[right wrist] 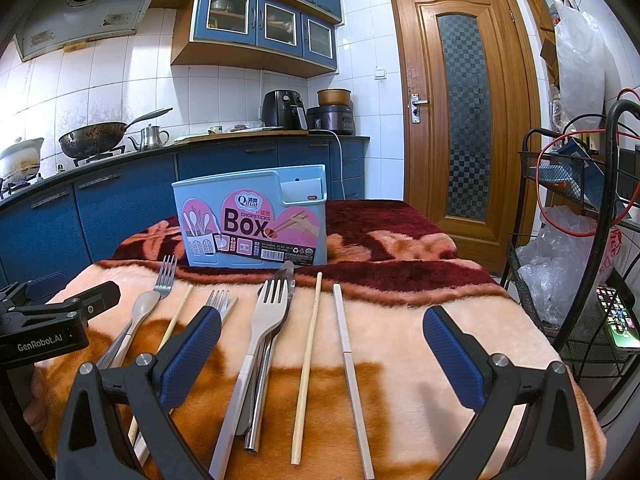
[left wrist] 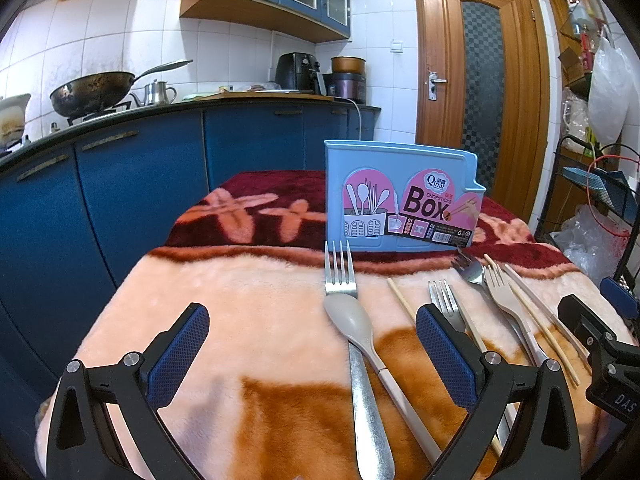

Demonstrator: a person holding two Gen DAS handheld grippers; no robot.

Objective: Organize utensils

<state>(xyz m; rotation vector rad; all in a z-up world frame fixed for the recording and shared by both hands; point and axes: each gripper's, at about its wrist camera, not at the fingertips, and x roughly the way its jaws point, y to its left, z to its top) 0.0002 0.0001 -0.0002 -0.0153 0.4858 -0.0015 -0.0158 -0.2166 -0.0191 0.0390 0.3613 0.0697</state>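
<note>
Right now both tools hang wide apart over the blanket-covered bench point(right wrist: 400, 340), holding nothing. Nearest the right tool point(right wrist: 322, 360), between its fingers, lie the beige plastic fork point(right wrist: 256, 344), the pale bamboo chopstick point(right wrist: 307, 364) and the white plastic chopstick point(right wrist: 352, 380), long axes running from 6 towards 12 o'clock. Under the left tool point(left wrist: 312, 358) the beige plastic spoon point(left wrist: 352, 316) overlaps the steel fork point(left wrist: 362, 392). Farther at 12 o'clock the blue plastic chopstick box point(right wrist: 256, 220) stands upright; I judge the right tool better placed.
</note>
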